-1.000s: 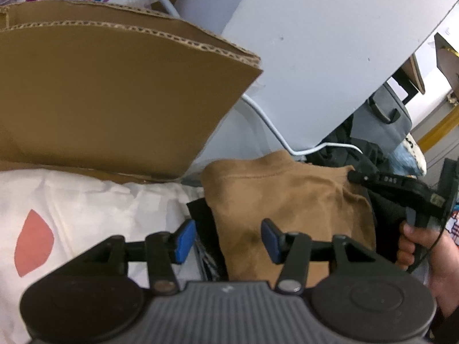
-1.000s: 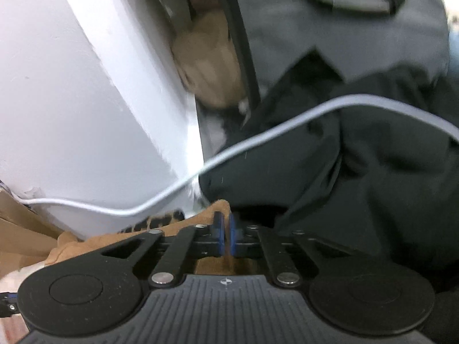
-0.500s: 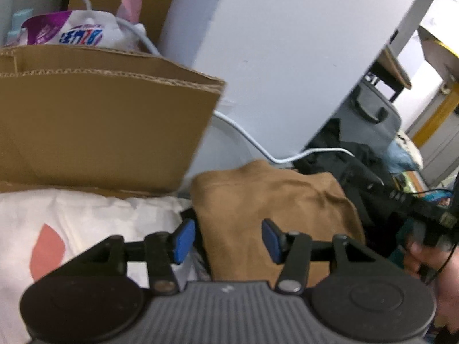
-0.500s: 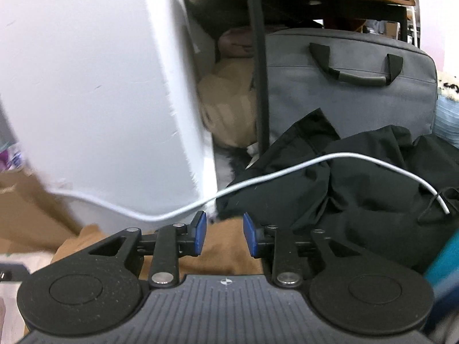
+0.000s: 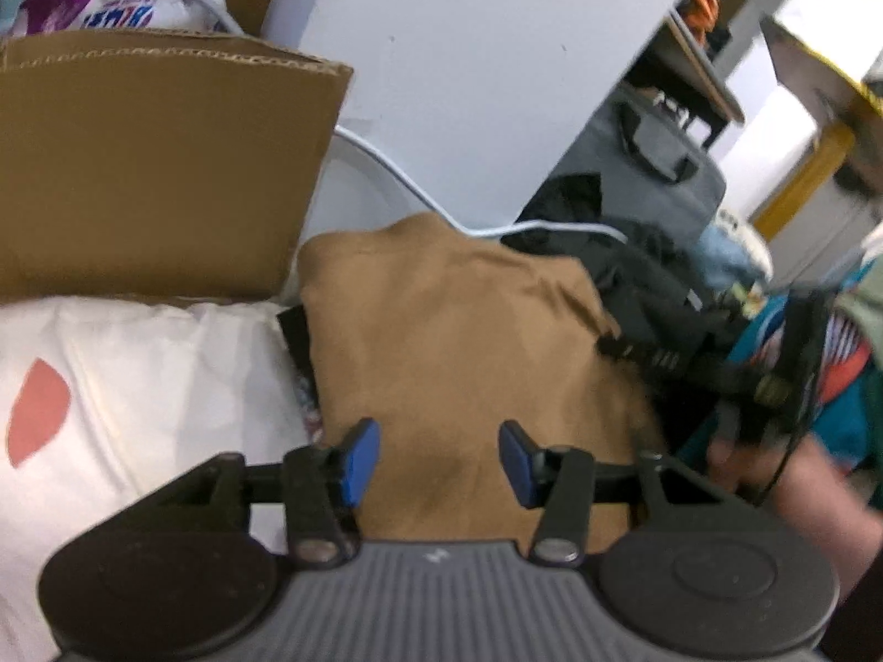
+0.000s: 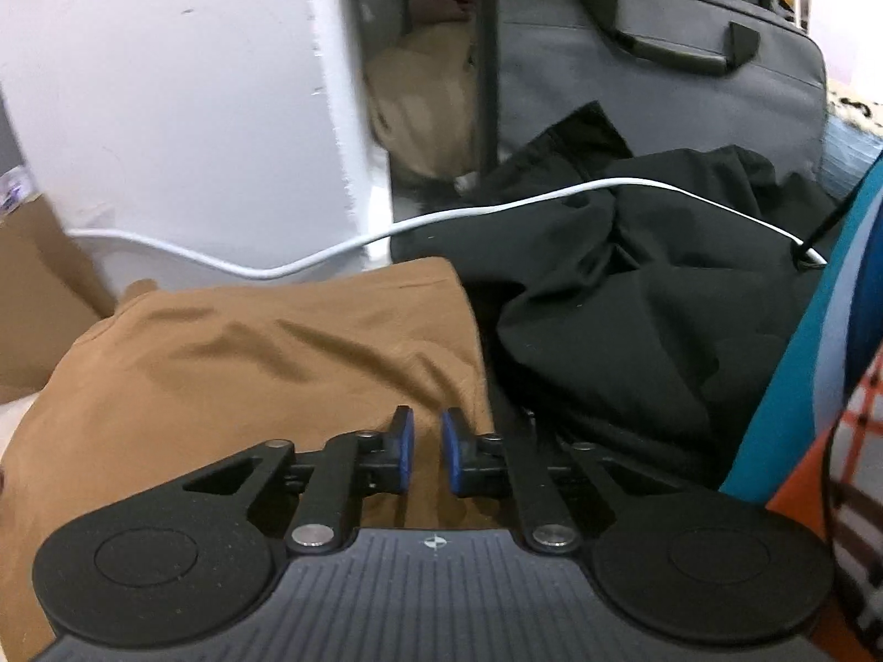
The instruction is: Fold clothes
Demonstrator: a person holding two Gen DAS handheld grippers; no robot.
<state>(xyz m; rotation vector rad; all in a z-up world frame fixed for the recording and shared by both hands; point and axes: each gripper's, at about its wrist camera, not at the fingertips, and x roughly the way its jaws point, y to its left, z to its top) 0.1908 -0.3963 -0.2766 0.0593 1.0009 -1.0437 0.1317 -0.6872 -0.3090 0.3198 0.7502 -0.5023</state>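
One folded brown garment, two grippers above it.
The garment lies between the cardboard box and one black garment, long axis toward the white wall. Left gripper: jaws apart, just closing slightly, empty. Right gripper: jaws just narrowed to a small gap, empty.

Folded garment lies between pillow and jacket.
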